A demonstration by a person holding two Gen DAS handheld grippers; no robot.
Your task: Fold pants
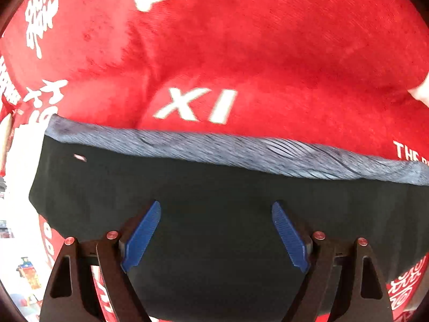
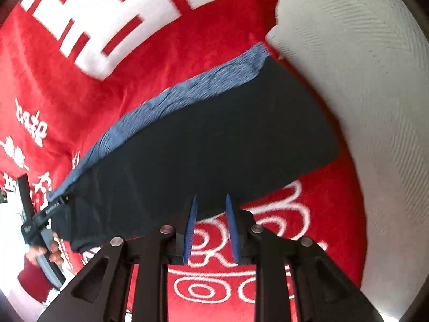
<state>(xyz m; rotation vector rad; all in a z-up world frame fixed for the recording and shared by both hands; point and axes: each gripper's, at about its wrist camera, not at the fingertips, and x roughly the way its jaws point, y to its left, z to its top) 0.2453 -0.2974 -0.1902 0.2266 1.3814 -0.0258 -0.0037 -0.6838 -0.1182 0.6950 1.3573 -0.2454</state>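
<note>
red blanket (image 1: 268, 53) with white print covers the surface, a white pillow (image 2: 362, 94) at its far right. dark pants (image 2: 214, 139) lie flat on it, blue-grey waistband (image 1: 241, 153) along the far edge, long axis running left-right across both views. left gripper (image 1: 215, 233) sits right over the pants, fingers (image 1: 142, 236) spread wide, holding nothing. right gripper (image 2: 210, 228) hovers at the near edge of the pants, fingers narrowly apart, empty. left is nearer for the next grab.
</note>
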